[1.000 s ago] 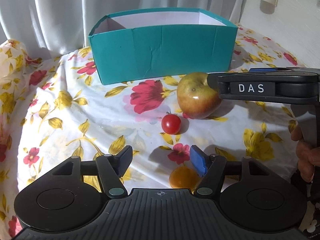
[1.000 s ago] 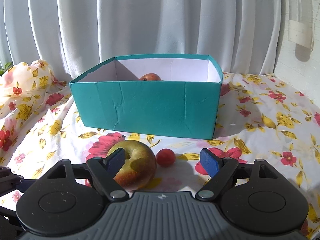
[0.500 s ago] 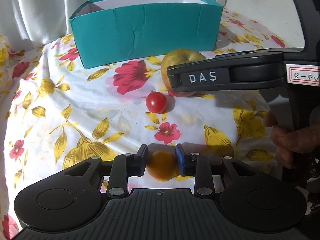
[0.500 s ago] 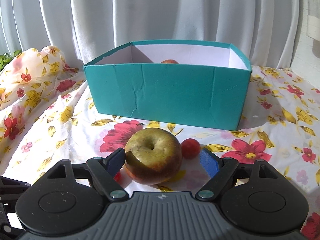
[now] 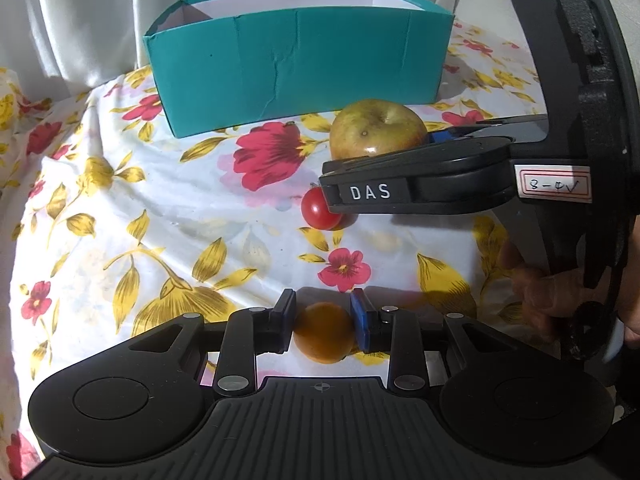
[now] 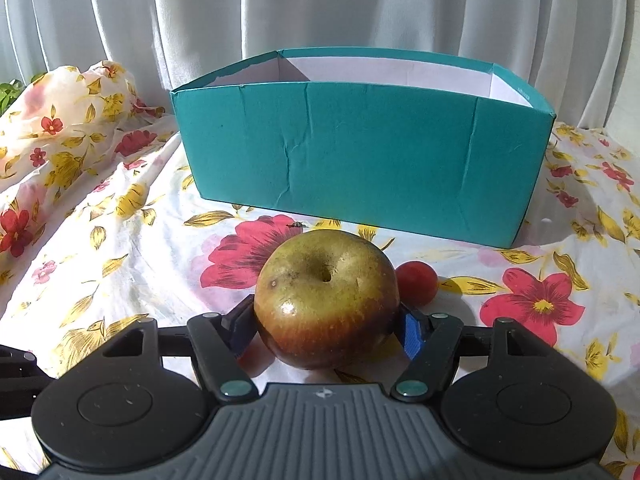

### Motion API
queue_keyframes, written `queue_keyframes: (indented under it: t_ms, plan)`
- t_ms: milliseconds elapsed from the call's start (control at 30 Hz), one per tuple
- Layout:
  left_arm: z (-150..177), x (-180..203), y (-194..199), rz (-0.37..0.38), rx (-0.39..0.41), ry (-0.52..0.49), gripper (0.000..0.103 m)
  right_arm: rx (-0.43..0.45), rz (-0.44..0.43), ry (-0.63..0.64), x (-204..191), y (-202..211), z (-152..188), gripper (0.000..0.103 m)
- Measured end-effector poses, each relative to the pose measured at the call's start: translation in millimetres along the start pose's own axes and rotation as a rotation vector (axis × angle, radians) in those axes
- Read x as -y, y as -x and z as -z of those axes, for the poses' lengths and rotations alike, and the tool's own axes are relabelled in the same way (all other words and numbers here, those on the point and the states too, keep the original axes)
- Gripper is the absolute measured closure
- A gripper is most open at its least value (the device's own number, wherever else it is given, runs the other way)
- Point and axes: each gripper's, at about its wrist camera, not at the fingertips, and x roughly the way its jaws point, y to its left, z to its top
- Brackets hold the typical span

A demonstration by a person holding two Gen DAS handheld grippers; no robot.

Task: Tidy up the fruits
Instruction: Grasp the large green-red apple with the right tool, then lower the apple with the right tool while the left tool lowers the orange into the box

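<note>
- My left gripper (image 5: 323, 322) was clamped on a small round orange fruit (image 5: 325, 333), both pads pressed against its sides, the fruit low over the white floral cloth (image 5: 120, 216).
- My right gripper (image 6: 327, 326) was closing its jaws around a large greenish-brown apple (image 6: 326, 298); the pads sat right at the apple's flanks, touching or all but touching, and I could not tell whether they gripped it yet.
- The apple rested on the cloth, stem dimple facing up and slightly toward me.
- Just past my right gripper's right fingertip, beside the apple, lay a small red cherry tomato (image 6: 417, 282).
- From my left gripper, that tomato lay ahead, partly hidden under the right tool's black body, which bore a "DAS" label (image 5: 370, 192).
- My right hand (image 5: 556, 300) held that tool's handle, off to the right of my left gripper.
- Farther ahead of both grippers stood an open teal cardboard box (image 6: 360, 152) with a white inside.
- Behind the box hung a pale pleated curtain (image 6: 320, 8).
</note>
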Motion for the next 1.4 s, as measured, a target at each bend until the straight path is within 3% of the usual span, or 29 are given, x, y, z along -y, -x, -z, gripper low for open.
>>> queue_keyframes:
  t_ms: [533, 800, 1000, 1167, 1267, 1400]
  plan:
    - [-35.9, -9.8, 1.5, -0.094, 0.018, 0.04, 0.07, 0.048, 0.038, -0.074, 25.8, 26.5, -11.0, 0.033]
    - [-103.3, -19.8, 27.9, -0.166, 0.125, 0.066, 0.07, 0.128, 0.057, -0.09, 37.2, 55.6, -43.5, 0.033]
    - [-173.0, -23.6, 51.4, -0.219, 0.226, 0.087, 0.07, 0.236, 0.073, -0.049, 41.4, 74.4, -87.0, 0.033]
    - [-221.2, -34.3, 63.8, -0.244, 0.261, 0.139, 0.07, 0.298, 0.077, -0.073, 45.7, 86.7, -125.5, 0.033]
    - [-235.7, -39.8, 60.2, -0.25, 0.279, 0.153, 0.07, 0.355, 0.093, -0.069, 44.9, 94.4, -141.2, 0.033]
    - [-237.0, -48.2, 46.4, -0.245, 0.235, 0.181, 0.07, 0.361, 0.097, -0.088, 45.3, 89.5, -150.6, 0.033]
